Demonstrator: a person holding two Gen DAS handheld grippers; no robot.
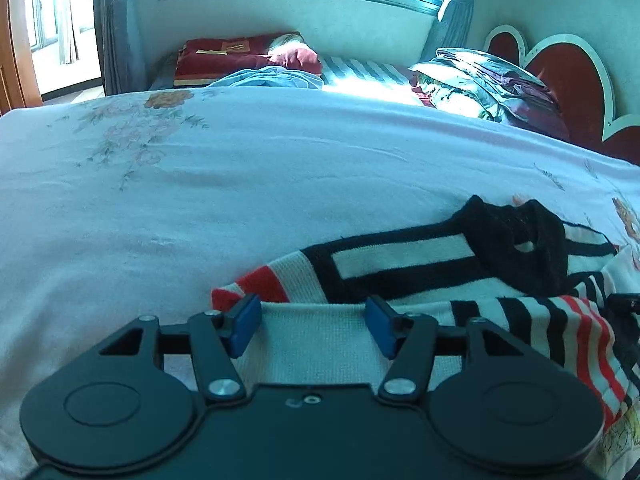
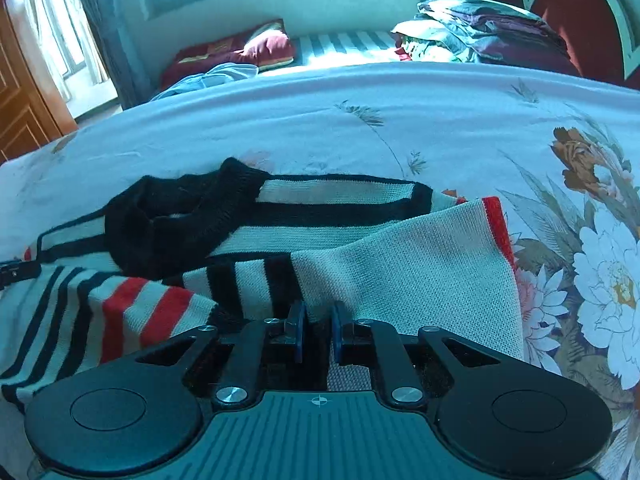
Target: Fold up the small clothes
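A small knitted sweater [image 1: 400, 264], white with black and red stripes and a black collar [image 1: 516, 236], lies on the floral bedsheet [image 1: 200, 200]. My left gripper [image 1: 314, 326] is open, its blue pads either side of the sweater's white hem. In the right wrist view the sweater [image 2: 360, 248] lies with a sleeve folded across its body. My right gripper [image 2: 318, 332] is shut on the sweater's edge, its blue pads nearly together with fabric between them.
Folded quilts and pillows [image 1: 480, 80] are stacked at the head of the bed by a red heart-shaped headboard [image 1: 568, 72]. A red cushion [image 1: 248, 56] and blue cloth [image 1: 268, 78] lie on a second bed under the window.
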